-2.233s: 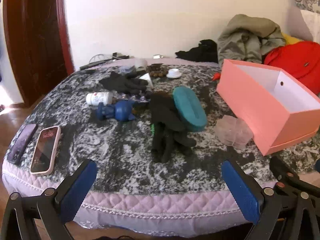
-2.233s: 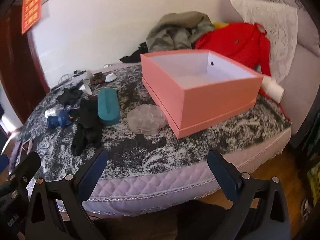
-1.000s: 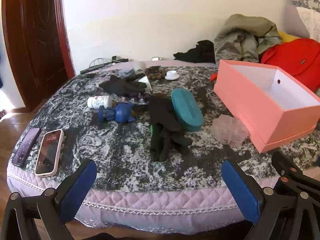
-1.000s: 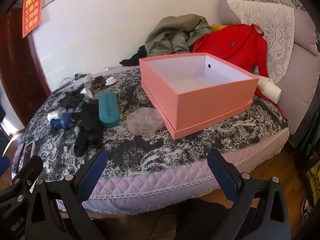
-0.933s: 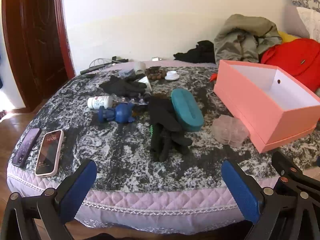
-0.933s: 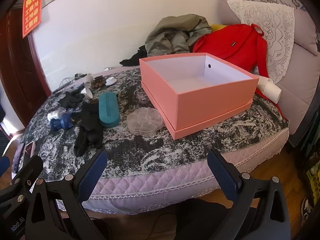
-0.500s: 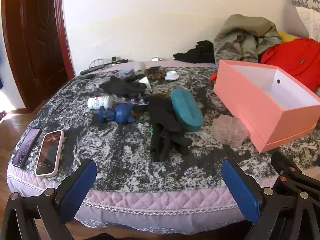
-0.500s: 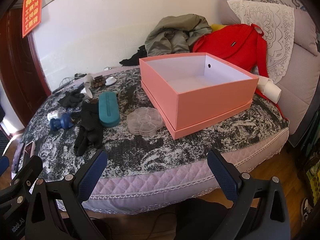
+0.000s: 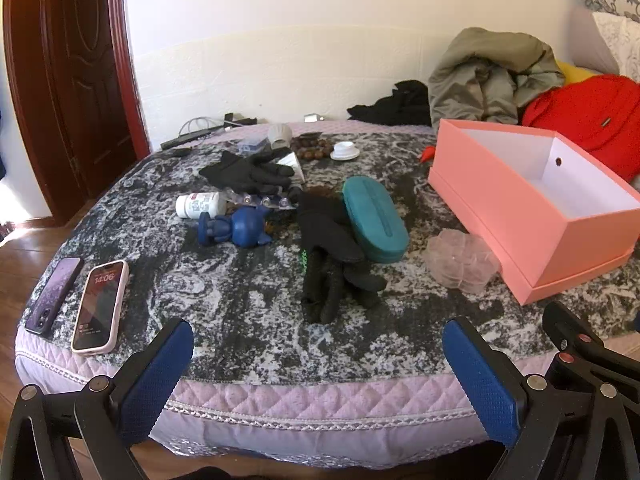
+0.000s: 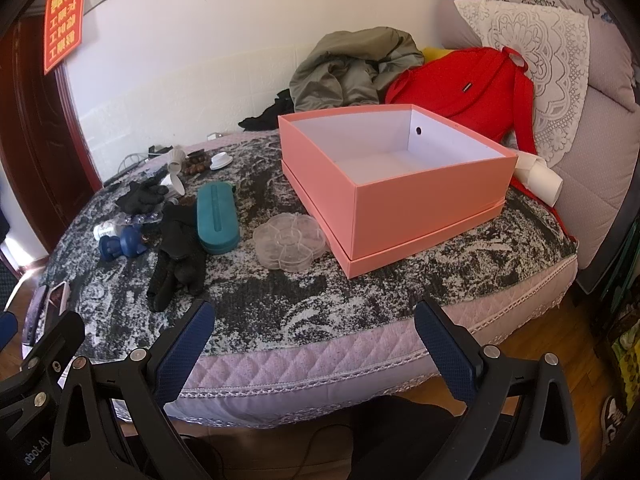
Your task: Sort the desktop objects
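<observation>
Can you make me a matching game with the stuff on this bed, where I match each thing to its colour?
Things:
1. box
2. glasses case
3. toy figure
4. glove

Colours:
A. black
B. pink
C. teal
D. dark blue

Pairs: 1-B, 2-C, 3-D, 4-A
</observation>
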`<state>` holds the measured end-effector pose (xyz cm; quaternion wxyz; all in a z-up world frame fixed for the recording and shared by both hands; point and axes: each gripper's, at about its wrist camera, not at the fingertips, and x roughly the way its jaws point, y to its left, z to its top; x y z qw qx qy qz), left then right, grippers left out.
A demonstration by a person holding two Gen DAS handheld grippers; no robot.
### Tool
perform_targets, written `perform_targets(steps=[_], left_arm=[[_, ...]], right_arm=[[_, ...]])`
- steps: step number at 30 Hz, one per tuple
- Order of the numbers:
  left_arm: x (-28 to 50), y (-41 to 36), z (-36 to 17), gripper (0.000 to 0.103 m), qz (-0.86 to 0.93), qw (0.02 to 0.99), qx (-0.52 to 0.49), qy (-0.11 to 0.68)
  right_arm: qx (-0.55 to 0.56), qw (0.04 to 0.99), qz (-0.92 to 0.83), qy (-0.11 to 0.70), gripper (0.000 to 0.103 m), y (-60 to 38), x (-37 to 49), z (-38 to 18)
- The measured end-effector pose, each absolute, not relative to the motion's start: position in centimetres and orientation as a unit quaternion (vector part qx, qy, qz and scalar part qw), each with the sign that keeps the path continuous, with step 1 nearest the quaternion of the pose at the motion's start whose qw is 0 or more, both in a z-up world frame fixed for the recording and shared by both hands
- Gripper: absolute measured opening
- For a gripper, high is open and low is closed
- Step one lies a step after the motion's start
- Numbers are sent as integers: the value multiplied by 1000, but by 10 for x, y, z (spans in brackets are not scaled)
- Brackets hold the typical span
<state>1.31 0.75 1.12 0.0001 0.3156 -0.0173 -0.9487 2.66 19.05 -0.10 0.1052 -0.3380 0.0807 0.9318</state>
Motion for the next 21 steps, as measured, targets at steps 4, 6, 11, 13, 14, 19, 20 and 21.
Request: perform_targets(steps=[4, 6, 11, 13, 14, 19, 20, 21], left_arm=[[13, 8, 11, 103, -949, 0, 316, -18], [13, 8, 11, 103, -949, 0, 316, -18], [13, 8, 10, 103, -949, 0, 315, -18], [12, 9, 11, 103, -949, 1, 316, -18], [12, 9, 10, 103, -949, 0, 316, -18], [7, 0, 5, 103, -948, -6, 318, -11], [3, -7, 1, 103, -947, 0, 322, -5], [-2, -15, -2, 103, -946, 6, 326, 1]], right_arm=[[-338, 105, 932, 80, 102, 190, 27, -1], [-338, 105, 932, 79, 102, 190, 27, -1], [-339, 106, 932, 80, 102, 190, 27, 0], [-339, 106, 932, 80, 102, 190, 26, 0], [-339, 106, 932, 80, 102, 190, 26, 0], [-336, 97, 934, 77, 103, 188, 27, -1], [-334, 93, 935, 75, 103, 188, 26, -2], [-336, 84, 935, 74, 103, 187, 24, -4]])
